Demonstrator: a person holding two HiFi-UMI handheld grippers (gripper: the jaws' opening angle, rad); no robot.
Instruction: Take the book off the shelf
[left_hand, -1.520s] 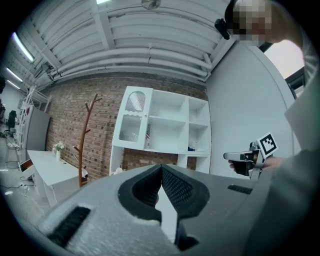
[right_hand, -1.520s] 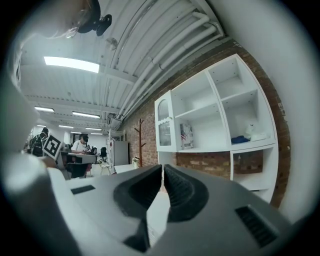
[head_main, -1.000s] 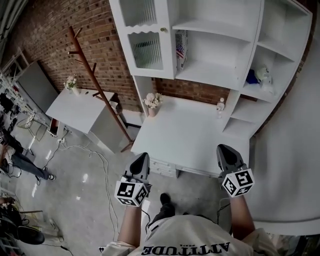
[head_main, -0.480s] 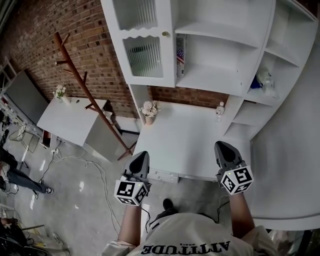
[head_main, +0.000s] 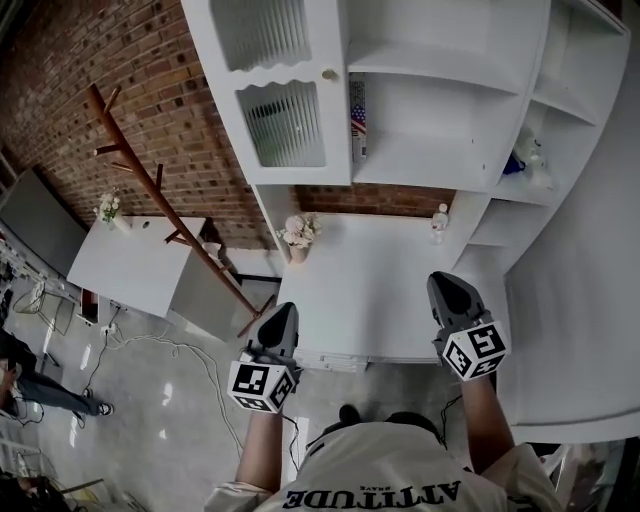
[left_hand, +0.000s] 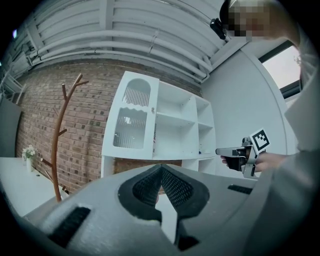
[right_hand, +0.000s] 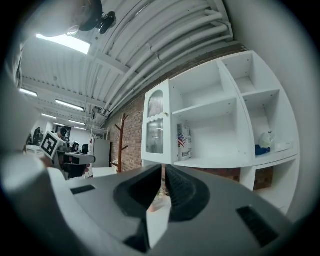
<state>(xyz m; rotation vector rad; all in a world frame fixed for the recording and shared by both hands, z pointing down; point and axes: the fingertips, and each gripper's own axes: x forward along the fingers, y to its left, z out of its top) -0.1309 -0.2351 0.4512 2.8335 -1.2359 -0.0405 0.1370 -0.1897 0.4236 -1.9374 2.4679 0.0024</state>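
Observation:
A book (head_main: 357, 120) with a flag on its cover stands upright at the left end of a white shelf (head_main: 420, 160), beside the glass-door cabinet (head_main: 275, 110). In the right gripper view the book (right_hand: 184, 141) shows above and ahead of the jaws. My left gripper (head_main: 278, 322) and right gripper (head_main: 448, 293) are both held low at the near edge of the white desk (head_main: 380, 290), far below the book. Both are shut with nothing between the jaws. In the left gripper view the book is only a thin edge (left_hand: 154, 141).
A small flower vase (head_main: 297, 232) and a little figurine (head_main: 438, 218) stand at the back of the desk. A blue and white item (head_main: 522, 155) sits on the right shelf. A wooden coat rack (head_main: 160, 210) and a second white table (head_main: 125, 265) are to the left, with cables on the floor.
The head view has tilted up and drawn closer to the shelf unit. Both grippers hold about the same place in the picture, shut as before.

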